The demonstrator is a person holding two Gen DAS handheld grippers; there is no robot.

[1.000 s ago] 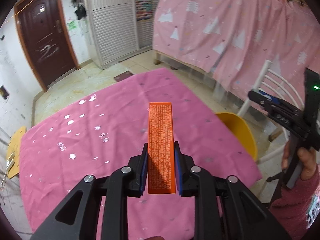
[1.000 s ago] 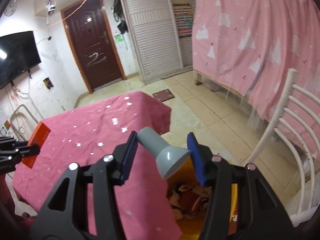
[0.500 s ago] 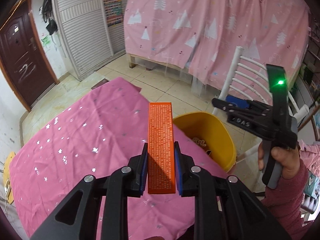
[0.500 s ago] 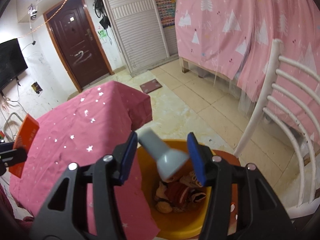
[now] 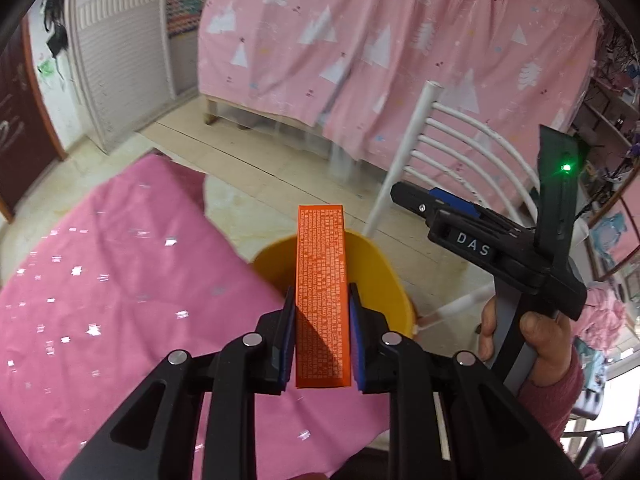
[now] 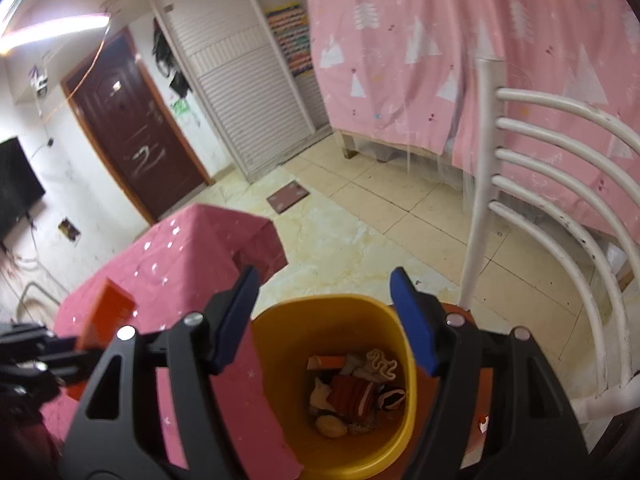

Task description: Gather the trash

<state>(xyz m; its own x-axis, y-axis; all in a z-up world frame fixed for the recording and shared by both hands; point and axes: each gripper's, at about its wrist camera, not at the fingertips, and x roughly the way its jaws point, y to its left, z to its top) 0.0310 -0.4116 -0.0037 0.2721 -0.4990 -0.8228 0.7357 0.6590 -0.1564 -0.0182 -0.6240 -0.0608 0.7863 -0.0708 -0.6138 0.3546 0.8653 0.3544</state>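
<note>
My left gripper (image 5: 322,300) is shut on a long orange box (image 5: 322,280) with white print, its far end over the near rim of the yellow bin (image 5: 376,280). My right gripper (image 6: 324,308) is open and empty, directly above the yellow bin (image 6: 276,328), which holds several scraps of trash (image 6: 352,392). The right gripper also shows in the left wrist view (image 5: 416,200), above and right of the bin. The orange box shows in the right wrist view (image 6: 106,312) at the left.
A table under a pink star-print cloth (image 5: 100,280) stands left of the bin. A white slatted chair (image 6: 560,220) stands right of it. Pink curtains (image 5: 400,60), a tiled floor (image 6: 380,220), a white cabinet and a brown door lie beyond.
My right gripper opened and the grey funnel-shaped piece it held is gone from its jaws. My left gripper carried the orange box right, to the bin.
</note>
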